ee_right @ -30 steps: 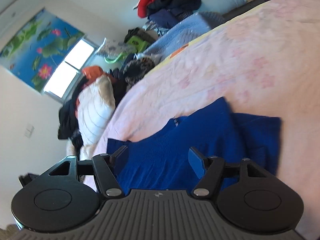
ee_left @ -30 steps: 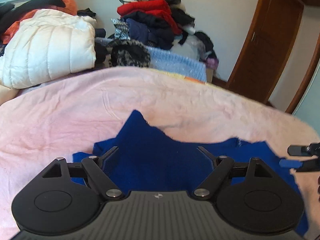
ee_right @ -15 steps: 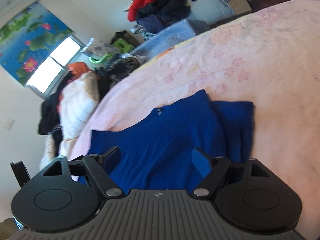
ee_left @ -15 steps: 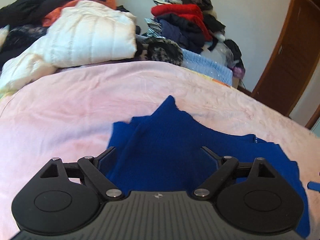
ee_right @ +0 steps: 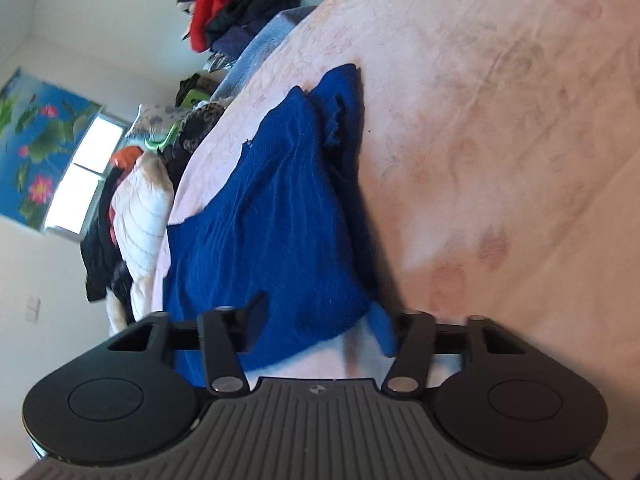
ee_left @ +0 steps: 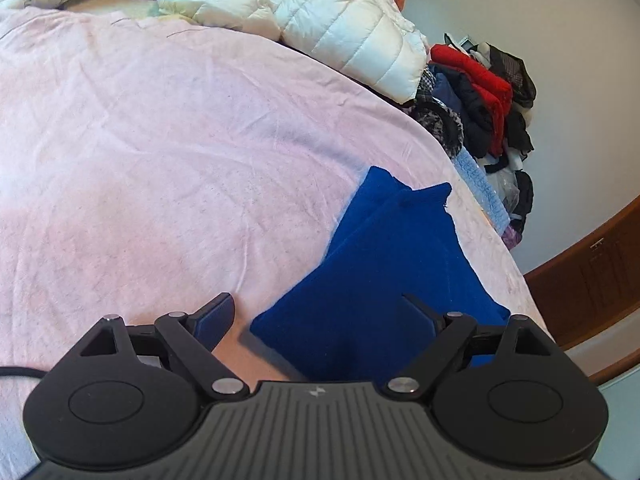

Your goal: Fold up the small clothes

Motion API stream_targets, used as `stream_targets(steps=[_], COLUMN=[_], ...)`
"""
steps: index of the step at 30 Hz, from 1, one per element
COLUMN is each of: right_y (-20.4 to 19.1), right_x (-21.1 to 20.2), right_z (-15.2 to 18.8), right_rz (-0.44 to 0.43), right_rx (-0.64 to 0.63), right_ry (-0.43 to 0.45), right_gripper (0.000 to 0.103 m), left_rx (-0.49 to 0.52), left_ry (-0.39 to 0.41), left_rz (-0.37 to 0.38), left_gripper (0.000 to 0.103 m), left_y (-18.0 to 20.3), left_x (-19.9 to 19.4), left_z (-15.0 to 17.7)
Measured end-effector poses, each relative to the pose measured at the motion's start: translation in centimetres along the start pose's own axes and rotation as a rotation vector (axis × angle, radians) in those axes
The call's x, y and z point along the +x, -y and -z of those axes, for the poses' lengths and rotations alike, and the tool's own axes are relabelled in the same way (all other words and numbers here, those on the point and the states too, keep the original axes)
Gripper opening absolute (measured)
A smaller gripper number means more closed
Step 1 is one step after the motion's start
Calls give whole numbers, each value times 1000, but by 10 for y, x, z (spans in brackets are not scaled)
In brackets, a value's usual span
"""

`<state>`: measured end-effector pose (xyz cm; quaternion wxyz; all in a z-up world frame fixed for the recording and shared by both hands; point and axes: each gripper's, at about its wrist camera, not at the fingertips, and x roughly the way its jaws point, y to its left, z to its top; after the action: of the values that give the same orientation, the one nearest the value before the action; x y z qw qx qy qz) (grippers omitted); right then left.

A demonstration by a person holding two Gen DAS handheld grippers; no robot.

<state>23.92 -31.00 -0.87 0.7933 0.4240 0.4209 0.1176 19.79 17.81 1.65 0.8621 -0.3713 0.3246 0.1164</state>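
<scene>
A blue knitted garment lies folded lengthwise on the pink bedsheet. My left gripper hangs just above its near left corner. The jaws stand wide and are closing slightly; the corner lies between them and no pad presses on it. In the right wrist view the same blue garment stretches away from my right gripper. Its jaws are closing around the near right corner, with the left finger over the cloth, the right pad beside the cloth's edge and a gap showing.
A white puffy jacket and piles of red and dark clothes line the bed's far side. A wooden door stands to the right. The pink sheet stretches away on the garment's right.
Both grippers have slid sideways and rolled, each ending at a near corner of the garment. The right jaws have narrowed around their corner. The left jaws stay wide.
</scene>
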Motion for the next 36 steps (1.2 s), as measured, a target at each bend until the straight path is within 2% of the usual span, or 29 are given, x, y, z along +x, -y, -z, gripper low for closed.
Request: stream_targets(steps=[1,2,3,4,9,11,12,13,14,15,16,17,18,20,24,26,28,30,31,32,36], right_y=[-1,-1,-2,-4,-20,-10,-2,3,4,4,3,1,-2,-4,-24,-43,-67,-93,-105,-114,-143], right_x=[7,13,16,16,-10,-6,-1,1,1,1,0,-2,-4,-12,-26,-23,-11,8,19,31,80], right_z=[0,0,2,3,-3,-6,-6,-5,-4,-3,-1,1,2,3,-7,-18,-27,-34,-38,-40,-44], right_rz=[15,38,59,64,80,133,171,141,122,112,99,94,106,95,147,137,130,122,129,144,271], right_rx=[6,2,-14,-27,-84,-93,-83,-77,-71,-64,-62,-69,-81,-100,-185,-243,-310,-394,-439,-482,-650], right_ry=[-18,-29,-26,-21,23,1,-9,-2,-4,-12,-15,-7,-1,25,141,163,156,147,138,127,83], right_gripper=[22,12,12,11,10,9,5,6,8,17,18,24,39,51,49,49,53,64,67,67,67], left_rx=[26,57,91,100,170,180,207,229,244,262,277,289,299,306,289,296,318,337,352,363,388], left_ry=[-2,-20,-47,-70,-87,-94,-85,-79,-74,-66,-60,-54,-49,-45,-40,-31,-25,-23,-23,-23,-28], left_rz=[-24,-67,-98,-83,-107,-110,-118,-131,-142,-151,-155,-155,-157,-156,-137,-137,-146,-151,-151,-150,-124], left_gripper=[61,41,16,9,6,6,6,6,7,9,9,9,10,12,13,13,14,17,20,21,39], left_y=[5,11,15,14,12,6,9,13,16,19,20,21,22,21,16,17,20,22,24,25,27], left_x=[4,8,14,16,6,11,10,9,10,9,9,8,6,4,3,3,2,1,1,1,-1], left_z=[0,0,-1,-1,-9,-7,-5,-3,-2,0,2,3,5,6,7,8,11,13,15,16,19])
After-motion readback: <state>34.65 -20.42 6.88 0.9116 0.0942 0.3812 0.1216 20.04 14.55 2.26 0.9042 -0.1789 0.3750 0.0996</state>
